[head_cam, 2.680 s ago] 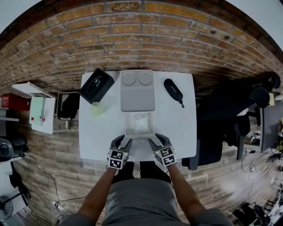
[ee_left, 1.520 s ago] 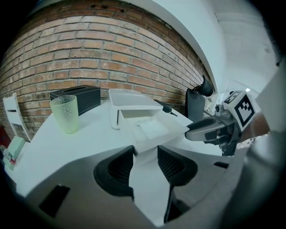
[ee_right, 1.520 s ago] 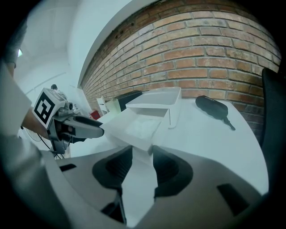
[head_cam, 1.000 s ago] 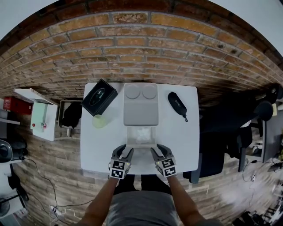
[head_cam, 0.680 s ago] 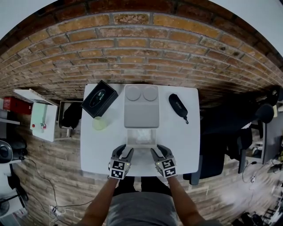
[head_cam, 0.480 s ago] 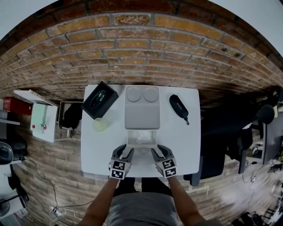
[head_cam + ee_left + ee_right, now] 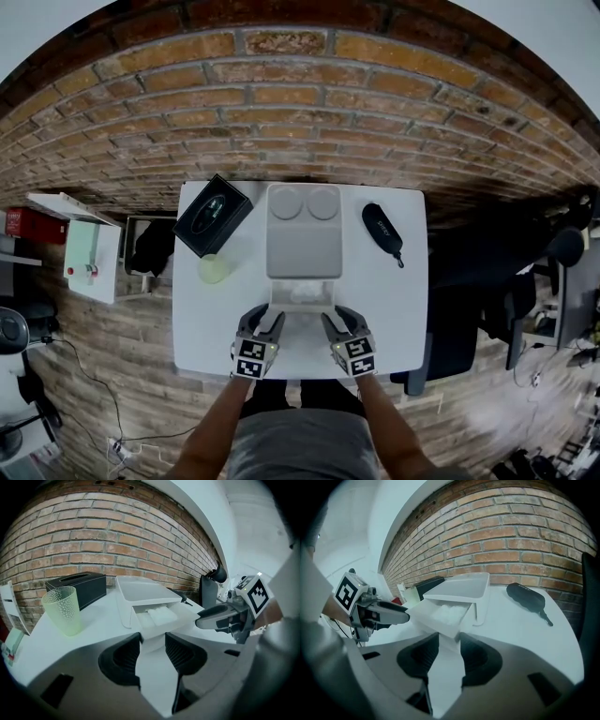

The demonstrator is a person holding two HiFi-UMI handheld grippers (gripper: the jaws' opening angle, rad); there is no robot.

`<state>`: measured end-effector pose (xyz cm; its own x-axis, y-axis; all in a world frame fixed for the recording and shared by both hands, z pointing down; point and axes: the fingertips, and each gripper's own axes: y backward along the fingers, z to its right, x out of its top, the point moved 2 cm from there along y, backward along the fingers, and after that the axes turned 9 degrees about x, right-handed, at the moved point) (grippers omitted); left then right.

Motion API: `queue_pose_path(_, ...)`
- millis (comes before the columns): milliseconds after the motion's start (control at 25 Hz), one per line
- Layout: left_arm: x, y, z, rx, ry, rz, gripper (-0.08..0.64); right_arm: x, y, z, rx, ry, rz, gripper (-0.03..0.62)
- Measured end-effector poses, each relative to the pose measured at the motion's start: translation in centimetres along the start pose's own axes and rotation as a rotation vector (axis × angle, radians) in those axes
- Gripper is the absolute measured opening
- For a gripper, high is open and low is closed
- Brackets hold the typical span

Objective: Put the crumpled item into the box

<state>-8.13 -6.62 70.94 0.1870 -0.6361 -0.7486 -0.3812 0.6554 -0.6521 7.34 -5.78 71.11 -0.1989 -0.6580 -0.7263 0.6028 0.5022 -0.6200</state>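
Note:
A grey box (image 7: 304,239) stands mid-table with its drawer (image 7: 302,310) pulled part way out toward me. A crumpled white item (image 7: 302,293) lies inside the drawer and also shows in both gripper views (image 7: 159,616) (image 7: 446,613). My left gripper (image 7: 263,317) is at the drawer's front left corner. In the left gripper view that corner sits between the jaws of the left gripper (image 7: 152,641), which close on it. My right gripper (image 7: 337,316) is at the front right corner. The right gripper view shows the right gripper (image 7: 449,641) clamped on that corner the same way.
On the white table (image 7: 394,309) stand a black tissue box (image 7: 212,214) and a green cup (image 7: 213,269) at the left, and a black case (image 7: 382,229) at the right. A brick wall lies behind. A dark chair (image 7: 459,309) stands to the right.
The drawer shows less of its length than before: it has slid in toward the box. Both grippers stay at its front corners.

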Motion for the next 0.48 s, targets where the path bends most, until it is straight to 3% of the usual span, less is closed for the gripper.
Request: queue_pose_path(480,0.61,-0.51,-0.34,-0.015,0.002,0.000,0.172,0.46,-0.31,0.39,-0.015,-0.009,0.001,0.149)
